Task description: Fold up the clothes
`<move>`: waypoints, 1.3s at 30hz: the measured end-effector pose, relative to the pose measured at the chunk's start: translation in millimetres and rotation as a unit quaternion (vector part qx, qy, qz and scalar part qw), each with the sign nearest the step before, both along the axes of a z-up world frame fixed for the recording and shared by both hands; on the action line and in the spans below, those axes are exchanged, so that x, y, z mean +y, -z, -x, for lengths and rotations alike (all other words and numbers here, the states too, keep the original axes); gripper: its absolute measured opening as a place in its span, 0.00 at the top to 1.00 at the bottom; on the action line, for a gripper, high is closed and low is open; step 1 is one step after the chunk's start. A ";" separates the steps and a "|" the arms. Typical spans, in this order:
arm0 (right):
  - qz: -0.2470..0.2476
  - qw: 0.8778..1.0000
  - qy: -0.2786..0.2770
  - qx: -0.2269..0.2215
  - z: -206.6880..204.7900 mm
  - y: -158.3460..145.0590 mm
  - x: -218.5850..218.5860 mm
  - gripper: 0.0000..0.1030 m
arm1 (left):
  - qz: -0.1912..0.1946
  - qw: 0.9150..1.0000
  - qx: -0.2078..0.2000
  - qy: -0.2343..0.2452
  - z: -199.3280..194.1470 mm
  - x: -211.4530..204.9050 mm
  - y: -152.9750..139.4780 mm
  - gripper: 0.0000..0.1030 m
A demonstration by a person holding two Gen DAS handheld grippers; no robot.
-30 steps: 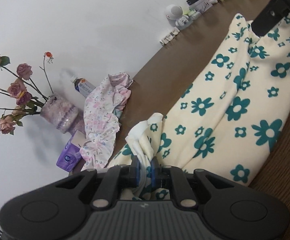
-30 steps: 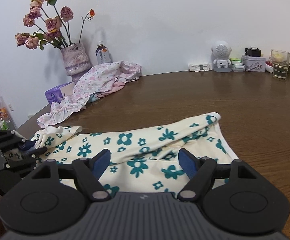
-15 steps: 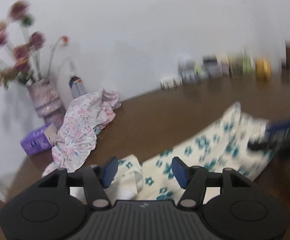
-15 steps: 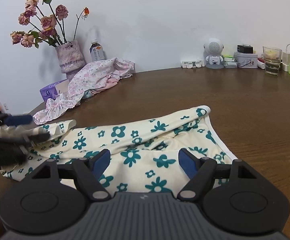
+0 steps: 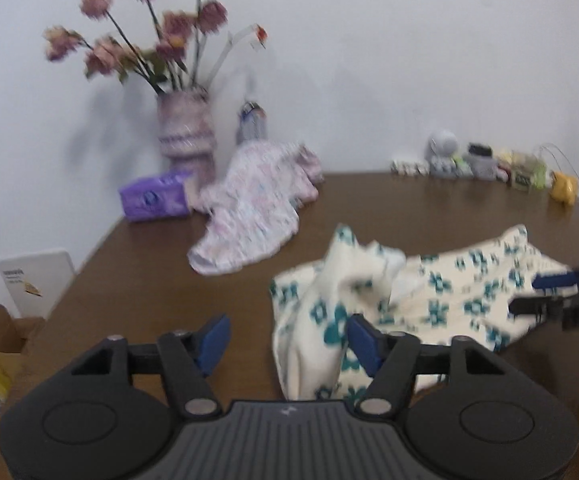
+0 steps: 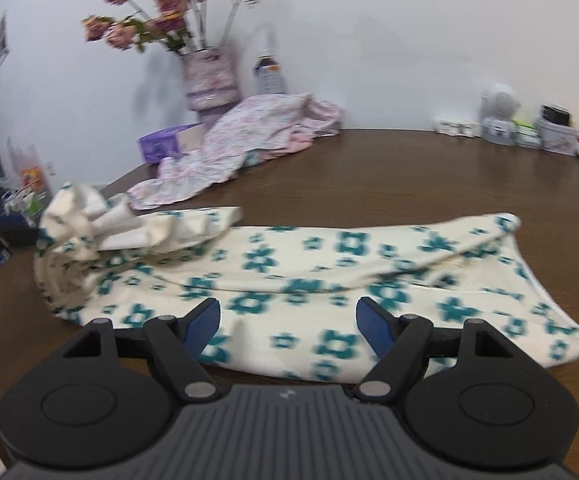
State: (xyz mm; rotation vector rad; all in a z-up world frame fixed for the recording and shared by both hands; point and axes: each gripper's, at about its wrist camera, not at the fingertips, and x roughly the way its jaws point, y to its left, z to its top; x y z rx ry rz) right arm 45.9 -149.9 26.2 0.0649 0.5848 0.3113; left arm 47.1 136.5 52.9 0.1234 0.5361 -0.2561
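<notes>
The left gripper (image 5: 287,338) has let go of the flower-print garment (image 6: 313,280); both its jaws and the right gripper's (image 6: 287,322) stand apart. No writing is legible.

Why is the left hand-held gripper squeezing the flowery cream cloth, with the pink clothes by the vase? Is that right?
Not quite. The left hand-held gripper is open and squeezes nothing, as the left wrist view shows. The flowery cream cloth lies loose; the pink clothes do sit by the vase.
</notes>
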 end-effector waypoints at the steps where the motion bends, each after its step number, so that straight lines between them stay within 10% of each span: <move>1: 0.000 1.000 -0.004 -0.002 0.2 -2.2 6.3 0.26 | 0.000 1.000 0.004 0.018 -2.6 -2.9 4.0 0.76; 5: -0.005 0.999 -0.036 -0.020 2.2 -16.2 28.6 0.26 | -0.045 0.995 -0.003 0.084 -6.3 -27.4 14.8 0.92; 18: -0.001 0.993 -0.120 -0.005 -27.3 -29.0 94.4 0.40 | -0.103 0.985 0.002 0.139 -5.7 -55.0 46.0 0.85; 24: -0.029 0.992 -0.113 0.053 -47.9 -5.7 92.7 0.96 | -0.050 0.989 -0.020 0.138 9.7 -29.3 32.3 0.48; 34: -0.032 0.991 -0.115 0.053 -42.4 6.5 85.8 0.97 | 0.058 0.998 -0.005 0.006 -11.4 7.4 24.0 0.49; 39: -0.016 0.992 -0.113 0.043 -37.9 6.6 87.9 0.97 | 0.069 0.997 0.022 -0.009 -26.3 2.1 36.1 0.74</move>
